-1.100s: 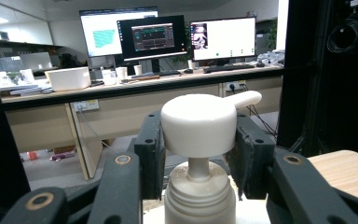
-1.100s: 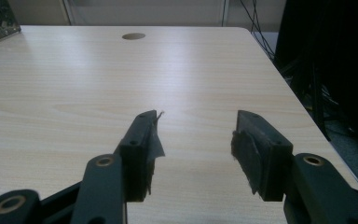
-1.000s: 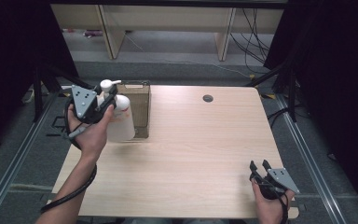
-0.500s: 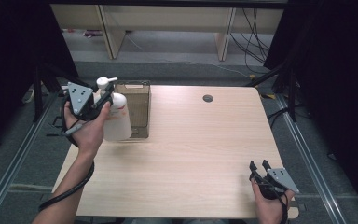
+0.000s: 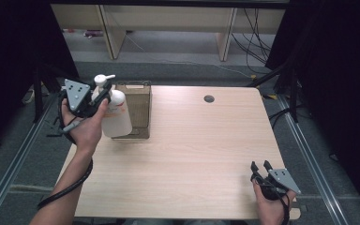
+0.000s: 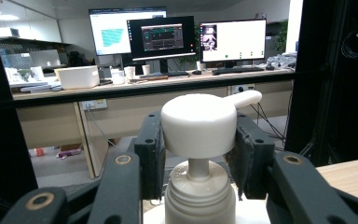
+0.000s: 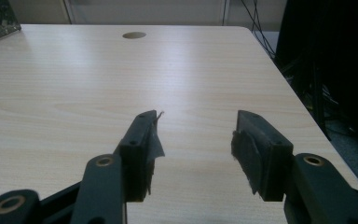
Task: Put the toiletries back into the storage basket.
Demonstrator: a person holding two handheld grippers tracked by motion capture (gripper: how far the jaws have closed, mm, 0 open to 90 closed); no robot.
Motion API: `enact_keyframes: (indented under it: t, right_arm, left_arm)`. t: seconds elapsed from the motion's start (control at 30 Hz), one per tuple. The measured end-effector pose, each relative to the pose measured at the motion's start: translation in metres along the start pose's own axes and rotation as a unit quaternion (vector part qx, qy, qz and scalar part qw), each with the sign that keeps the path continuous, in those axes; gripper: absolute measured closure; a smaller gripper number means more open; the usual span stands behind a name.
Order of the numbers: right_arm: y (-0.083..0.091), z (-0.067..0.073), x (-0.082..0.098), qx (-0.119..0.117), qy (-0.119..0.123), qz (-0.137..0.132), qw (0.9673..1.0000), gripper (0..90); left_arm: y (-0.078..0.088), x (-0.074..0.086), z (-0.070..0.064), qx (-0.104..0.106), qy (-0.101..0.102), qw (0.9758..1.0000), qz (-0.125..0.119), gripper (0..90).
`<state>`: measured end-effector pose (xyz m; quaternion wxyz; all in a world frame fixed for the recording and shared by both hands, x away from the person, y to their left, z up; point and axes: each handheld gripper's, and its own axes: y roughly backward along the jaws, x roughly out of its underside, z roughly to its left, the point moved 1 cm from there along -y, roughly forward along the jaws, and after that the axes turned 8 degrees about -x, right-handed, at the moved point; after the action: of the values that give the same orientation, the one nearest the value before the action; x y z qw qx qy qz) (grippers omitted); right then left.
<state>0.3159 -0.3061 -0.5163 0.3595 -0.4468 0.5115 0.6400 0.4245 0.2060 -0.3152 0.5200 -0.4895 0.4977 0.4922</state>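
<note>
Seen from the high view, the left gripper (image 5: 99, 96) grips a white pump bottle (image 5: 115, 115) beside a cardboard box (image 5: 138, 105) at the table's (image 5: 192, 154) left edge, while the right gripper (image 5: 258, 168) rests near the front right corner. Through the left gripper view, jaws clamp the pump head (image 6: 198, 123). Through the right gripper view, jaws stand wide apart over bare wood.

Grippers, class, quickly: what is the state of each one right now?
Left gripper: shut on the pump bottle, gripping it at the pump head.
Right gripper: open, holding nothing, above the table.
</note>
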Motion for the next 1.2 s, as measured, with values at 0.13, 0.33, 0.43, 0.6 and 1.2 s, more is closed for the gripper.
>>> enact_keyframes:
  t: [0.13,0.33,0.43,0.6,1.2]
  right_arm:
    - [0.000,0.000,0.000,0.001,0.002,-0.001,1.0000,49.9]
    - [0.000,0.000,0.000,0.001,0.002,-0.002,1.0000,50.0]
    - [0.000,0.000,0.000,0.001,0.002,-0.002,1.0000,49.9]
    - [-0.001,0.000,0.000,0.001,0.002,-0.002,1.0000,49.9]
    - [0.000,0.000,0.000,0.000,-0.001,-0.001,1.0000,49.9]
  left_arm:
    - [-0.001,-0.001,0.001,-0.001,0.000,1.0000,0.000,59.4]
    - [-0.003,-0.004,0.002,-0.002,0.000,1.0000,-0.002,59.4]
    - [-0.004,-0.005,0.003,-0.002,-0.001,1.0000,-0.001,59.4]
    - [-0.006,-0.009,0.003,-0.004,-0.002,1.0000,-0.002,59.4]
    - [-0.019,-0.017,0.002,0.000,0.002,1.0000,-0.003,59.4]
